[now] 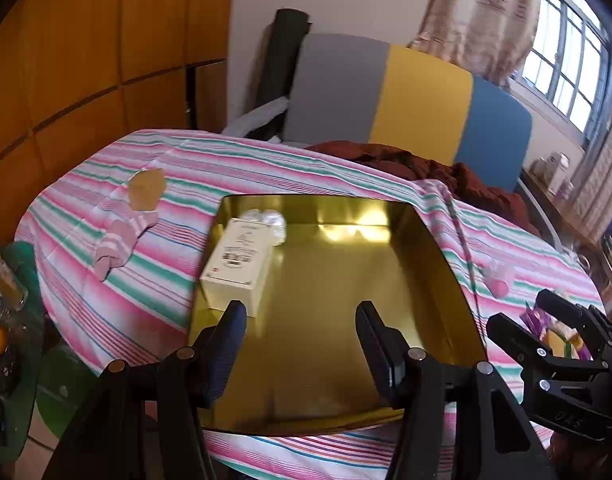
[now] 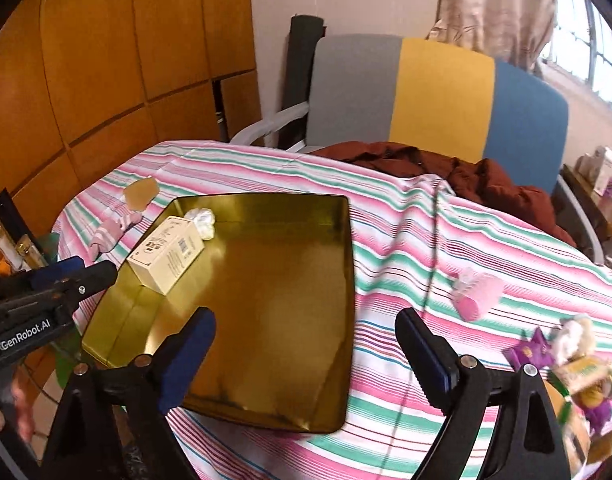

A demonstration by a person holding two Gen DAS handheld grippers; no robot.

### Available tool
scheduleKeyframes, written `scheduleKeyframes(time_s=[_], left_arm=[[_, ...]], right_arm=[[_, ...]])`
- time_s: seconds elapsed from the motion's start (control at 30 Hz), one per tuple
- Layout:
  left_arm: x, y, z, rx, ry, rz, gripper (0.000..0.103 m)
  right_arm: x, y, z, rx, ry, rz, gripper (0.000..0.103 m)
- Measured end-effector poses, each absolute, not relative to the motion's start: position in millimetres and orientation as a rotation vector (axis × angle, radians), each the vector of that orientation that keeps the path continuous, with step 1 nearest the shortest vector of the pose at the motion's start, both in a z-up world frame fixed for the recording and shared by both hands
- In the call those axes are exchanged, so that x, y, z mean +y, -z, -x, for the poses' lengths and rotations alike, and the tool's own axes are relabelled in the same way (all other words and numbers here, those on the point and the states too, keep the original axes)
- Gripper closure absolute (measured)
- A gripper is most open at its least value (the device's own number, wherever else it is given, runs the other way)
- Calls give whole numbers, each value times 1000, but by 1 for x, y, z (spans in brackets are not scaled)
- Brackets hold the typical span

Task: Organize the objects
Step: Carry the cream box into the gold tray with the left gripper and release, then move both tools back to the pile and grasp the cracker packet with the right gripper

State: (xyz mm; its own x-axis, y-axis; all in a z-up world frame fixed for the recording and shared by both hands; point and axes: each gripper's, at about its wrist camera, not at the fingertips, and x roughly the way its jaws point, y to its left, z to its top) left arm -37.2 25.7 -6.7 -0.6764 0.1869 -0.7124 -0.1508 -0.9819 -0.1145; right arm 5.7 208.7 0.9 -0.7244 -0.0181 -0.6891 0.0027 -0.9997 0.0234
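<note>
A gold metal tray [image 1: 325, 360] [image 2: 266, 344] lies on the striped tablecloth. In its far left corner lie a cream box [image 1: 236, 262] [image 2: 166, 254] and a crumpled white wad [image 1: 268, 220] [image 2: 202, 218]. My left gripper [image 1: 300, 316] is open and empty above the tray's near part; it also shows in the right wrist view [image 2: 98, 272]. My right gripper [image 2: 306, 324] is open and empty over the tray's right edge, and shows in the left wrist view [image 1: 529, 312]. A pink roll [image 2: 479, 294] [image 1: 497, 280] lies right of the tray.
A pink striped sock [image 1: 118, 236] [image 2: 110, 232] and a tan flat piece [image 1: 146, 190] [image 2: 140, 194] lie left of the tray. A purple and yellow toy pile [image 2: 577, 372] sits at the near right. A dark red garment [image 2: 465, 176] and a chair [image 1: 417, 104] stand behind.
</note>
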Motion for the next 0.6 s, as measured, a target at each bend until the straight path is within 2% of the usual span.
scheduleKeyframes(time_s=[0.6], left_arm=[[95, 6, 18, 55, -2497, 1085, 45]], right_arm=[[276, 9, -53, -161, 3064, -1205, 4]])
